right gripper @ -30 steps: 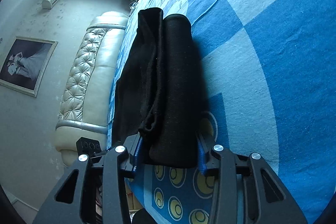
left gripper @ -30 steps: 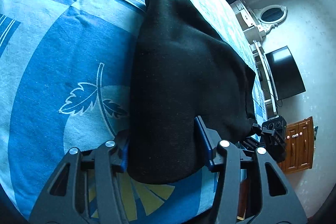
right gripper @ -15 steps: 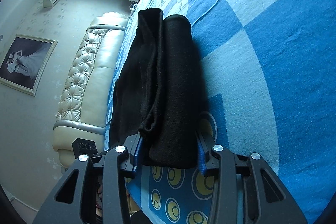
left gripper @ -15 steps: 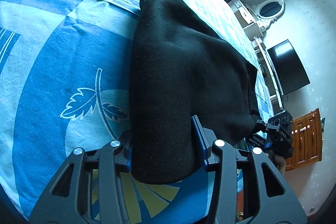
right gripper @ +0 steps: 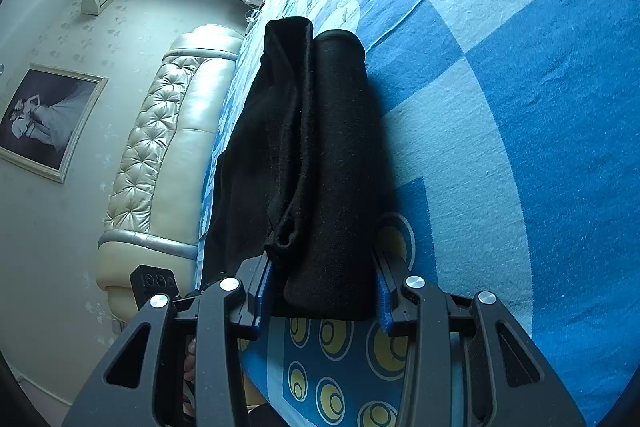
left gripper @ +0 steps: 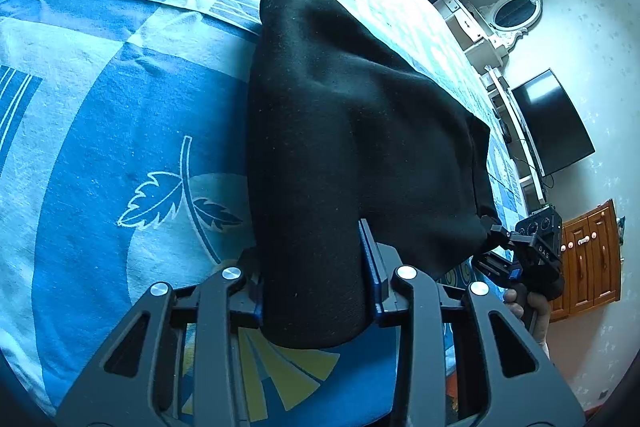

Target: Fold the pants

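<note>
Black pants lie folded into a thick band across the blue patterned bedspread. My left gripper straddles the near end of the band. Its jaws are closing, and both blue pads touch the fabric between them. Farther right, the other gripper holds the opposite corner, with a person's hand on its handle. In the right wrist view the pants show stacked layers. My right gripper is shut on their near end, slightly lifted off the bedspread.
A cream tufted headboard runs along the bed's left side in the right wrist view, with a framed picture on the wall. Beyond the bed's far edge stand a dark TV and a wooden cabinet.
The left gripper's jaws have narrowed onto the pants' near end, and the view has rolled slightly. The right gripper and its hold look the same.
</note>
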Tool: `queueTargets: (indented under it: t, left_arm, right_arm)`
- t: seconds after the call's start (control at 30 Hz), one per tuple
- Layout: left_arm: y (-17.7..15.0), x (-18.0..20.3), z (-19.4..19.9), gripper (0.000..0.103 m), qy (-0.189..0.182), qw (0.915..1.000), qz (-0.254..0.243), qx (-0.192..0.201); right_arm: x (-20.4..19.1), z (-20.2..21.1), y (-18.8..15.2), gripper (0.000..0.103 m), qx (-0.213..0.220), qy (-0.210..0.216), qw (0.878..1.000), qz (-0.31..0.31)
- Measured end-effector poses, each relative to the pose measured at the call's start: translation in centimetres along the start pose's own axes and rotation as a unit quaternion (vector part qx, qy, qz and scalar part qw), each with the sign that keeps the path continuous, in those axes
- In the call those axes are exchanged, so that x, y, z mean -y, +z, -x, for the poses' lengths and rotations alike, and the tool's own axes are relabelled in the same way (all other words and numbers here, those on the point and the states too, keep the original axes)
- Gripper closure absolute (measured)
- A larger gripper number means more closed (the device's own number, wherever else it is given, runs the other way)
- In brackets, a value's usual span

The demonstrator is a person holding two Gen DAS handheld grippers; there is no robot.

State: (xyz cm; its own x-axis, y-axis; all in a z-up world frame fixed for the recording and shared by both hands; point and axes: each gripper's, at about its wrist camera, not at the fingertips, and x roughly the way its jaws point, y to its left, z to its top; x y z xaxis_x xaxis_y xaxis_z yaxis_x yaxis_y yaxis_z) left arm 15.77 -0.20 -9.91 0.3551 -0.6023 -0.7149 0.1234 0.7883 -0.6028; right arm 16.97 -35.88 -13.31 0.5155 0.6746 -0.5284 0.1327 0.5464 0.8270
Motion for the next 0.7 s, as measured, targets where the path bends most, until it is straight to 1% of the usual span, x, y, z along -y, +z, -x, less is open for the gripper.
queueTargets:
  t: [0.13, 0.33, 0.7]
  left_arm:
    - [-0.07, 0.24, 0.06, 0.071, 0.004, 0.9999, -0.010, 0.003]
    - [-0.12, 0.30, 0.09, 0.072, 0.004, 1.0000, -0.008, 0.003]
    - [-0.22, 0.49, 0.49, 0.073, 0.015, 0.9998, -0.013, 0.005]
  right_arm:
    - [-0.06, -0.02, -0.01, 0.063, 0.001, -0.001, 1.000, 0.000]
    - [-0.05, 0.00, 0.06, 0.064, 0.001, -0.001, 1.000, 0.000]
    - [-0.23, 0.29, -0.04, 0.067, 0.001, 0.005, 1.000, 0.002]
